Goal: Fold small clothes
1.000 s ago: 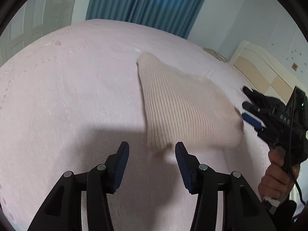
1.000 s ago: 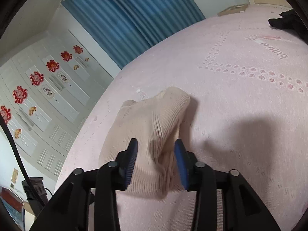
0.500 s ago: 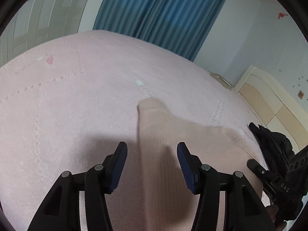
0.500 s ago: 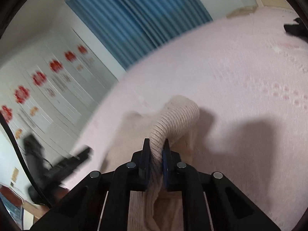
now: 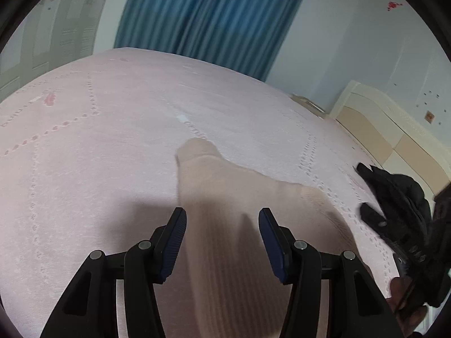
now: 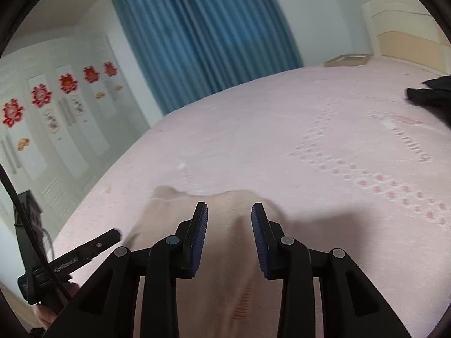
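Note:
A beige ribbed knit garment [image 5: 225, 197] lies on the pink bedspread [image 5: 98, 155], with one narrow end pointing away from me. My left gripper [image 5: 222, 217] hovers over its near part, open, the cloth lying loose below the fingers. In the right wrist view the same garment [image 6: 228, 253] spreads under my right gripper [image 6: 229, 211], whose jaws are opening. The cloth lies between them and the pads do not press it. One of the left gripper's fingers [image 6: 93, 246] shows at the lower left of that view.
A black garment [image 5: 394, 186] lies on the bed to the right, also visible as a dark heap [image 6: 431, 93]. A cream headboard [image 5: 389, 129] bounds the bed on the right. Blue curtains [image 6: 203, 42] and white wardrobes [image 6: 56, 126] stand beyond.
My right gripper pinched a raised fold of the beige garment half a second ago; it has let go and the cloth has dropped flat. My left gripper has moved in over the garment.

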`<state>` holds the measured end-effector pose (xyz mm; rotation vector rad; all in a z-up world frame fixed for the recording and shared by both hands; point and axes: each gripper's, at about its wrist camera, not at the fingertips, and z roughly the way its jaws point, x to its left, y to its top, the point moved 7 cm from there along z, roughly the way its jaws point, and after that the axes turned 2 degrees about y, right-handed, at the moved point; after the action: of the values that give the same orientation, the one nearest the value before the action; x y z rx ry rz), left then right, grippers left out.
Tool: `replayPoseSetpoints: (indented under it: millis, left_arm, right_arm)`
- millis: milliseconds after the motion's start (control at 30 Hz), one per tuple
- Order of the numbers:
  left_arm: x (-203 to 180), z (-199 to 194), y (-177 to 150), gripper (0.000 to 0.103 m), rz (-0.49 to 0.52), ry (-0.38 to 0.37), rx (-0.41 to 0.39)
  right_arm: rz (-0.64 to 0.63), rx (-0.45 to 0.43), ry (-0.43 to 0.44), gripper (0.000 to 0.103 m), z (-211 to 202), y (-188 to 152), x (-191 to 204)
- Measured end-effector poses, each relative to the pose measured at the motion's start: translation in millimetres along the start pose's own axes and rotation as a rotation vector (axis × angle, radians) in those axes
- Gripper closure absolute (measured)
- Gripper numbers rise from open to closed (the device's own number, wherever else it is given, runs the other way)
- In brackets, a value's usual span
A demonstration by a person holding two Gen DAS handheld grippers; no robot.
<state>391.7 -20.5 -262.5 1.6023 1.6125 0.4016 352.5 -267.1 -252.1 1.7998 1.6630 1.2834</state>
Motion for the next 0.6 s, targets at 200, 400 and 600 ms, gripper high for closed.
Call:
replayPoseSetpoints:
  millis: [200, 400, 600]
  left_arm:
    - [-15, 18, -12, 0.053, 0.072, 0.050, 0.038]
    - [-14, 24, -17, 0.052, 0.091, 0.092, 0.053]
    - [-6, 31, -20, 0.047, 0.053, 0.096, 0.081]
  right_arm:
    - [-0.164, 0.154, -0.164, 0.070, 41, -31, 8]
    - [-0.165, 0.176, -0.188, 0.070, 47, -30, 8]
    - [-0.107, 0.188, -0.161, 0.069, 46, -31, 7]
